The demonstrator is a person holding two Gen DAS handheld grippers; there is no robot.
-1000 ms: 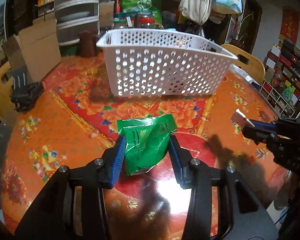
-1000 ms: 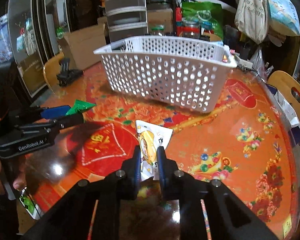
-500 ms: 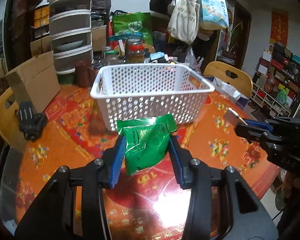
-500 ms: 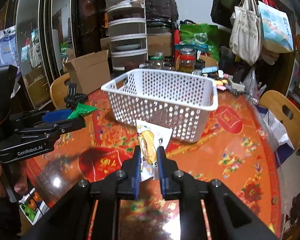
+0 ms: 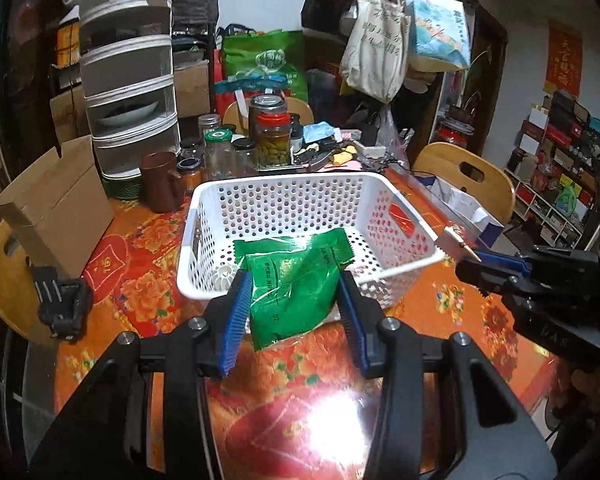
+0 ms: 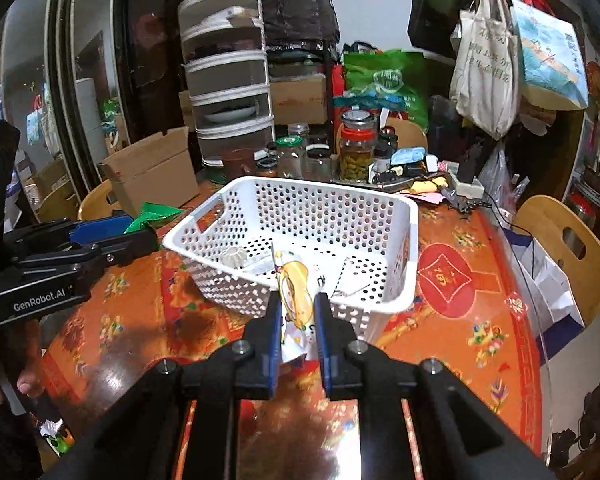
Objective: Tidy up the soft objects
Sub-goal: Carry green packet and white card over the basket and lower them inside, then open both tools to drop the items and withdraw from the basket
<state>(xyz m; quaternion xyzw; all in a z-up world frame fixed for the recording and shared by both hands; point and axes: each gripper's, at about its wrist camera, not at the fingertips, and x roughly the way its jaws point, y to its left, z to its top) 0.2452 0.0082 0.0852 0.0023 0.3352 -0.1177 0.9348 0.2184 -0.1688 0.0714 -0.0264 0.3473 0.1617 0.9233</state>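
Observation:
My left gripper (image 5: 294,290) is shut on a green foil packet (image 5: 296,284) and holds it in the air at the near rim of the white perforated basket (image 5: 296,184). My right gripper (image 6: 297,308) is shut on a white and yellow packet (image 6: 296,296), raised before the basket's near wall (image 6: 404,264). The left gripper with the green packet also shows at the left of the right wrist view (image 6: 140,228). The right gripper shows at the right of the left wrist view (image 5: 466,258). A small white round object (image 6: 235,257) lies in the basket.
The round table (image 5: 148,280) has an orange and red flowered cloth. Glass jars (image 5: 274,140), a brown mug (image 5: 160,182) and clutter stand behind the basket. A cardboard box (image 5: 56,208) and a black clamp (image 5: 62,308) are at the left. Wooden chairs (image 5: 472,180) surround the table.
Both grippers have risen with their packets and now look down into the basket from above its near rim. The grips have not changed.

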